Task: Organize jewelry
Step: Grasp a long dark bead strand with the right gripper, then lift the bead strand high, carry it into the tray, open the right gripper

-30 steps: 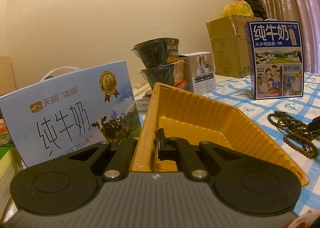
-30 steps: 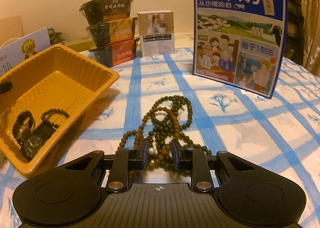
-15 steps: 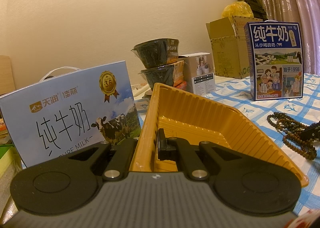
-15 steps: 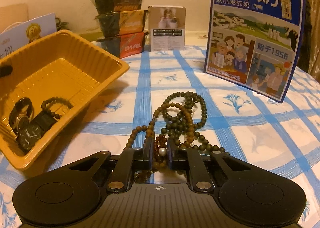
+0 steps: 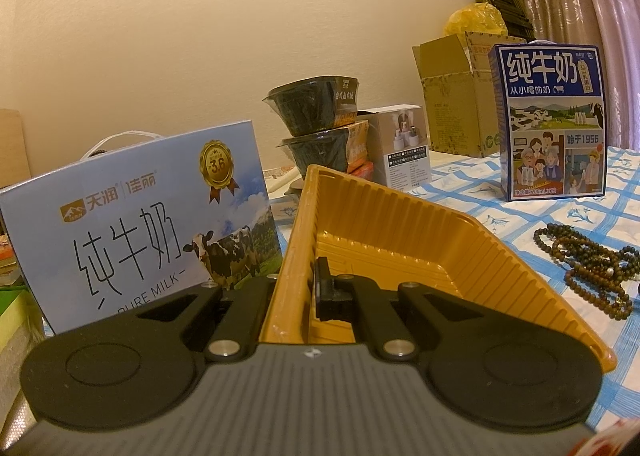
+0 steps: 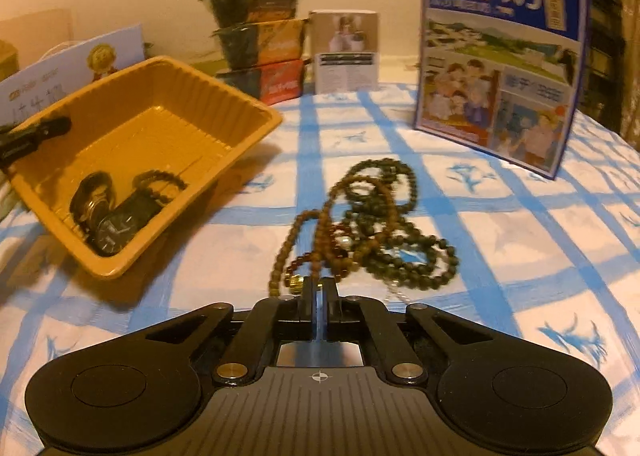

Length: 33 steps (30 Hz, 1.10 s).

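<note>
A yellow plastic tray [image 6: 168,108] sits tilted on the blue-checked cloth; my left gripper [image 5: 294,288] is shut on its near wall [image 5: 288,256] and shows at the tray's left rim in the right wrist view [image 6: 36,136]. Inside lie a black watch [image 6: 116,230], a second watch [image 6: 94,196] and a dark bead bracelet [image 6: 160,184]. A tangle of brown and green bead necklaces [image 6: 368,224] lies on the cloth, also in the left wrist view [image 5: 592,268]. My right gripper [image 6: 319,288] is shut on a strand at the pile's near edge, raised slightly.
A dark blue milk carton [image 6: 500,56] stands behind the beads. A light blue milk box [image 5: 136,224] stands left of the tray. Stacked food bowls [image 6: 260,48], a small white box [image 6: 346,50] and a cardboard box [image 5: 452,92] line the back.
My right gripper closed on the beads and pulled back and up, dragging the pile, which is motion-blurred. The left gripper keeps holding the tray without moving.
</note>
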Available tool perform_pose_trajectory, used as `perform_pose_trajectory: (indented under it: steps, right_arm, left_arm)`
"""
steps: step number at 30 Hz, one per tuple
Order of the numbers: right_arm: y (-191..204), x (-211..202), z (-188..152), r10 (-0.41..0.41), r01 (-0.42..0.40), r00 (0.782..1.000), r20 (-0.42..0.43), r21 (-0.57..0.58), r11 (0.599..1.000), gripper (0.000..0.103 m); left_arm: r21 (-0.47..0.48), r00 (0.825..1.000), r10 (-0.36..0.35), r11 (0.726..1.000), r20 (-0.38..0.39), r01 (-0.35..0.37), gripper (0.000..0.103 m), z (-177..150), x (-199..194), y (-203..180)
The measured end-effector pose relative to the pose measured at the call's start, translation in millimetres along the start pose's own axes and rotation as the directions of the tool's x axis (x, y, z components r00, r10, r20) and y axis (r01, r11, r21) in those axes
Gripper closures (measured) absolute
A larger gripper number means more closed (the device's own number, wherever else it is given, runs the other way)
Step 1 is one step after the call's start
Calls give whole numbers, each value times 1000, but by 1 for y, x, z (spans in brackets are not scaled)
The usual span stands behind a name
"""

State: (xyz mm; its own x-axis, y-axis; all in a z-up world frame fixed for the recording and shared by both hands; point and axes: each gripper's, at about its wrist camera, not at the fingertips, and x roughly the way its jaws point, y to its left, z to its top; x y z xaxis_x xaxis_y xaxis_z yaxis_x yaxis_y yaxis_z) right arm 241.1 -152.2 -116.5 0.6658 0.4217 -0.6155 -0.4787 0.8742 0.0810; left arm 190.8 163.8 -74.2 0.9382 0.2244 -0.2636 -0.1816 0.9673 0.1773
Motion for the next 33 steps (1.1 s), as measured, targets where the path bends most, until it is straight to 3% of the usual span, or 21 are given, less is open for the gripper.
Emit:
perform_pose_trajectory:
  steps: [2,5,7,11,17,19,21,25,33]
  right_arm:
    - [-8,2,5,-33,33,999,9,34,999,97]
    - [-22,9,17,-45,43,999,26,66,997,80]
    - [-32,14,25,-49,45,998,45,84,995,77]
    - [-48,33,39,-20,13,999,48,130,991,77]
    - [-56,57,44,-34,36,999,-13,135,990,77]
    - [-57,59,45,-16,17,1000,-11,134,991,97]
    - [-54,56,47,-1,1,1000,-1,118,993,97]
    - [-43,35,50,57,-63,996,66,96,993,97]
    - [-15,-45,58,192,-214,960,203,89,973,97]
  left_arm:
    - [0,1000,1,1000,0,-1,100,0,0,0]
    - [1,1000,2,1000,0,-2,100,0,-1,0]
    - [0,1000,1,1000,-1,-1,100,0,0,0]
    - [0,1000,1,1000,-1,-1,100,0,0,0]
    - [1,1000,0,1000,-2,0,100,-1,-1,0]
    - [2,1000,0,1000,-2,0,100,-1,0,1]
    - [1,1000,0,1000,-2,0,100,-2,0,1]
    - [1,1000,1,1000,-1,-1,100,-2,0,1]
    - [5,1000,1,1000,-4,0,100,-2,0,0]
